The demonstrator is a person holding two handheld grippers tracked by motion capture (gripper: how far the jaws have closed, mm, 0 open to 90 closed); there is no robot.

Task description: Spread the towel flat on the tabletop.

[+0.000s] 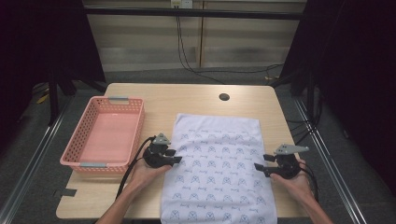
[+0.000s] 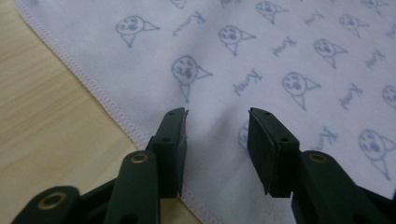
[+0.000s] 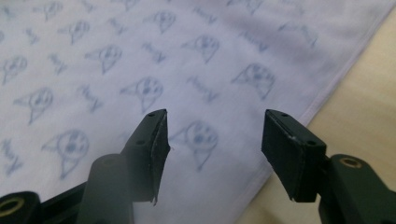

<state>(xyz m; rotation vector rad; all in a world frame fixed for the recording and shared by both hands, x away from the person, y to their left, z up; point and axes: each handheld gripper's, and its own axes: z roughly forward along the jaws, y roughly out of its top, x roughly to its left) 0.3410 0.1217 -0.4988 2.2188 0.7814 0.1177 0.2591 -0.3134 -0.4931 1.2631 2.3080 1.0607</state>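
I have the white printed cloth [image 1: 218,168] lying flat on the counter [image 1: 196,100], its near end hanging over the front edge. My left gripper [image 1: 176,156] sits at the cloth's left hem, jaws apart with nothing pinched; in the left gripper view [image 2: 217,140] I see the stitched edge running just under the gap. My right gripper [image 1: 260,164] is at the right hem, jaws also spread and empty, with the cloth below them in the right gripper view [image 3: 215,144]. A pink basket [image 1: 135,114] stands left of the cloth.
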